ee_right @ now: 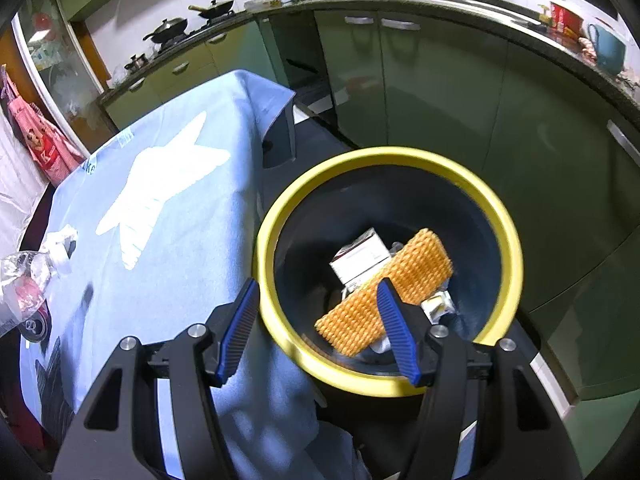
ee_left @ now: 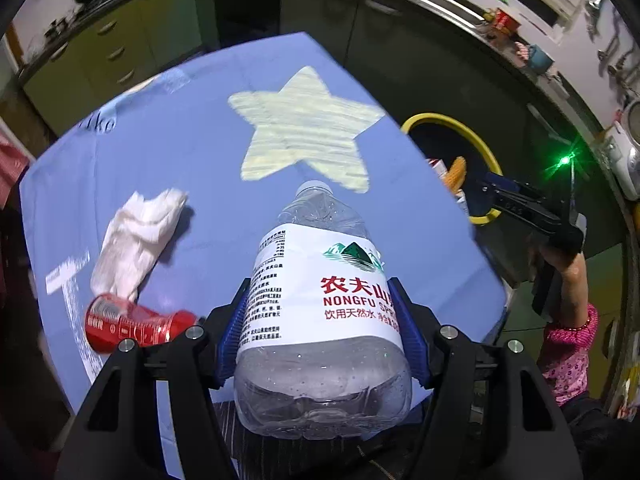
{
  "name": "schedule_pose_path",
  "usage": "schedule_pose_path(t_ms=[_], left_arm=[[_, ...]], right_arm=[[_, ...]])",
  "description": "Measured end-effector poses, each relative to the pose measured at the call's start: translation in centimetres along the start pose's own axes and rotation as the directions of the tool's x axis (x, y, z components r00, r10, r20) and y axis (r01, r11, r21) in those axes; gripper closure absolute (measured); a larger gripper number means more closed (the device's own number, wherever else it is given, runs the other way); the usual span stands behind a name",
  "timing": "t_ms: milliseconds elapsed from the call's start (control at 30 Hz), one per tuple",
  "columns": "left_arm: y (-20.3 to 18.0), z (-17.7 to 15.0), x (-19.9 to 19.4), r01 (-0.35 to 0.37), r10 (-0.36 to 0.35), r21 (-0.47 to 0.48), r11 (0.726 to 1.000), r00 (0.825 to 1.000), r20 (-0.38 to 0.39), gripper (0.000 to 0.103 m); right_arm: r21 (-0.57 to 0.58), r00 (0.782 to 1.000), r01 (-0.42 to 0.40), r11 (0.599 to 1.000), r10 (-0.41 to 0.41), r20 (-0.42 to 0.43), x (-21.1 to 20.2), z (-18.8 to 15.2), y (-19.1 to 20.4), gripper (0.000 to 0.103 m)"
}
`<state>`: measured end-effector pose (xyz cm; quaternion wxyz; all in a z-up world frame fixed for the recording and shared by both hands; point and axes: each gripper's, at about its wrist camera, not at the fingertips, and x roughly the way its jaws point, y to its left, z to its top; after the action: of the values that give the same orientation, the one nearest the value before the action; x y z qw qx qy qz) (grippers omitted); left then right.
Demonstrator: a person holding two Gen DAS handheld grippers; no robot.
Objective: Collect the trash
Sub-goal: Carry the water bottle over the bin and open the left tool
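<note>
My left gripper (ee_left: pixel 320 312) is shut on a clear plastic water bottle (ee_left: pixel 320 300) with a white Nongfu Spring label, held above the blue tablecloth (ee_left: pixel 180 160). A crumpled white tissue (ee_left: pixel 136 236) and a crushed red can (ee_left: pixel 136 324) lie on the cloth to its left. My right gripper (ee_right: pixel 316 320) is open and empty above the yellow-rimmed dark bin (ee_right: pixel 508 232), which holds an orange waffle-textured piece (ee_right: pixel 384 292) and a white carton (ee_right: pixel 360 260). The bin (ee_left: pixel 480 140) and right gripper (ee_left: pixel 516 200) also show in the left wrist view.
The table with a pale star (ee_left: pixel 304 128) on the cloth stands left of the bin. Green kitchen cabinets (ee_right: pixel 440 92) run behind and right of the bin. The counter (ee_right: pixel 280 4) carries pans and dishes. A red bag (ee_right: pixel 44 144) hangs at far left.
</note>
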<state>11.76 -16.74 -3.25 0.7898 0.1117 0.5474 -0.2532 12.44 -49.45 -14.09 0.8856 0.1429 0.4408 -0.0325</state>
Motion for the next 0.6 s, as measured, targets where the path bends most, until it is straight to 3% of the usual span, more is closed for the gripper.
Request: schedule_pose_path(t_ms=[200,367,533,600], left_arm=[[-3.6,2.7,-0.7,0.056,-0.061,0.102,0.993,0.997,0.043,0.038],[-8.6,6.6,0.4,0.140,-0.159,0.211,0.967,0.984,0.075,0.038],[-14.1,11.1,5.6,0.250,-0.263,0.280,0.927,0.965,0.007,0.038],[-16.0,12.7,8.5,0.259,-0.264,0.287,0.922,0.964,-0.021,0.038]], right_arm=[[0.031,0.997,0.044,0.999,-0.046,0.069,-3.6,0.1,-1.9,0.045],[0.065,0.987,0.113,0.991,-0.119,0.107,-7.3,-0.7,-4.5,0.045],[0.120,0.978,0.161,0.980,-0.175,0.113,-9.3,-1.8,-7.3,0.045],[0.138,0.976,0.173,0.975,-0.188,0.108,-9.7,-2.2,-8.3,0.045]])
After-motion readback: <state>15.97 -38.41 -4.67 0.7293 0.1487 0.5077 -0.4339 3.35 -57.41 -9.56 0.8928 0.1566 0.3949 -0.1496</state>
